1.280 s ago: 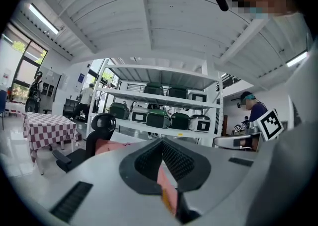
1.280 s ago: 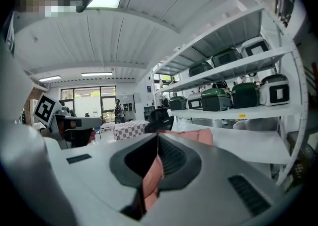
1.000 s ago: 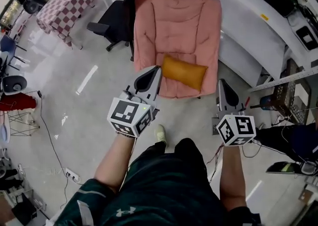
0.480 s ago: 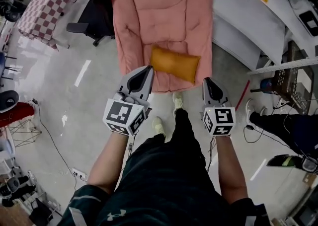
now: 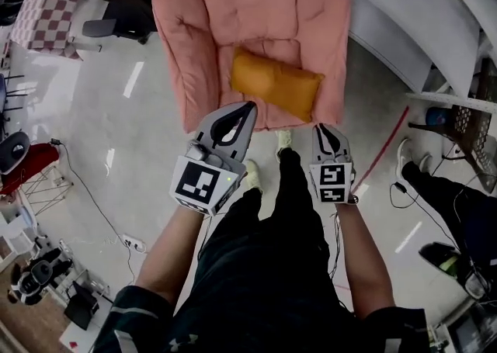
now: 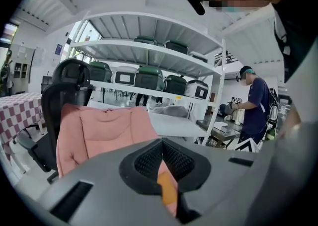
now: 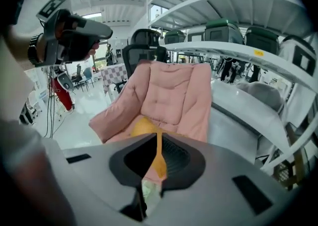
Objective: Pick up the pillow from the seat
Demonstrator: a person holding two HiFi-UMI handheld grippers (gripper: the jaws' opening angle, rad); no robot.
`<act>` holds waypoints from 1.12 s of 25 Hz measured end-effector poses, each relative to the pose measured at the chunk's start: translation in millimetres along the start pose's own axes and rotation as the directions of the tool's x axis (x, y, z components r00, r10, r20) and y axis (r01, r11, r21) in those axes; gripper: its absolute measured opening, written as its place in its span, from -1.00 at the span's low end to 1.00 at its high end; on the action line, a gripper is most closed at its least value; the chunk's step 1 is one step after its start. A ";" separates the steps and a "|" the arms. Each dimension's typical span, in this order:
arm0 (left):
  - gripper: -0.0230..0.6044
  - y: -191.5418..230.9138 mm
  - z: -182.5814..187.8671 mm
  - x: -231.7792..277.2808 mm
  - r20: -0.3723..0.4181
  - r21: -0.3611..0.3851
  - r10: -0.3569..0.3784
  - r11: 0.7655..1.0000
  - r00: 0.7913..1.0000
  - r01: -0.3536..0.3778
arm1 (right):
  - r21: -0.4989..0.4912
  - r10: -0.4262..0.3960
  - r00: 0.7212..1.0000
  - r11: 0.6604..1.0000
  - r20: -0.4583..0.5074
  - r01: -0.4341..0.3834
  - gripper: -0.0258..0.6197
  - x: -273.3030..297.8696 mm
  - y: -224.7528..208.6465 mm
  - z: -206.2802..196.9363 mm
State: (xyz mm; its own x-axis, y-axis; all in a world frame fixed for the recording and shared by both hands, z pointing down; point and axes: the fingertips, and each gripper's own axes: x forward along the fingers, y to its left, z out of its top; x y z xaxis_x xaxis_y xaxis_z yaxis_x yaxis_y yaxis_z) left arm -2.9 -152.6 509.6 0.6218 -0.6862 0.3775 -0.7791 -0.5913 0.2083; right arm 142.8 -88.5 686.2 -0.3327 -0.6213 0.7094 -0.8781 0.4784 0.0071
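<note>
- On the pink seat I see the orange pillow, lying near the front edge.
- My left claw hovers just short of it, clenched and empty.
- My right claw is also clenched on nothing.

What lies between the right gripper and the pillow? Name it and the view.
Head view: only the pink seat cushion at its front edge separates the right gripper from the orange pillow; otherwise bare.
</note>
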 end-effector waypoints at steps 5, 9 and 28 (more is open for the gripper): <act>-0.91 16.5 -40.7 39.5 -0.081 -0.033 -0.018 0.999 0.997 0.015 | -0.004 0.044 0.993 0.999 -0.108 -0.045 -0.79 55.8 8.3 -51.0; -0.91 19.4 -73.4 73.5 -0.125 -0.037 -0.032 0.999 0.992 0.027 | -0.016 0.062 0.979 0.998 -0.196 -0.066 -0.73 91.0 8.6 -96.8; -0.91 17.1 -140.7 96.3 -0.226 -0.100 -0.025 0.995 0.974 0.002 | -0.231 -0.090 0.935 0.973 -0.342 0.009 -0.47 183.7 3.1 -196.3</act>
State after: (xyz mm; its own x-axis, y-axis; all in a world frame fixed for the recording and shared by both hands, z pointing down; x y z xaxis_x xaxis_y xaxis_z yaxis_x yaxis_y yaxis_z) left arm 32.3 -169.1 676.5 0.6066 -0.5580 0.5663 -0.7820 -0.5471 0.2986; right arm 146.5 -79.3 954.9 -0.1146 -0.4120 0.9040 -0.7782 0.6029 0.1761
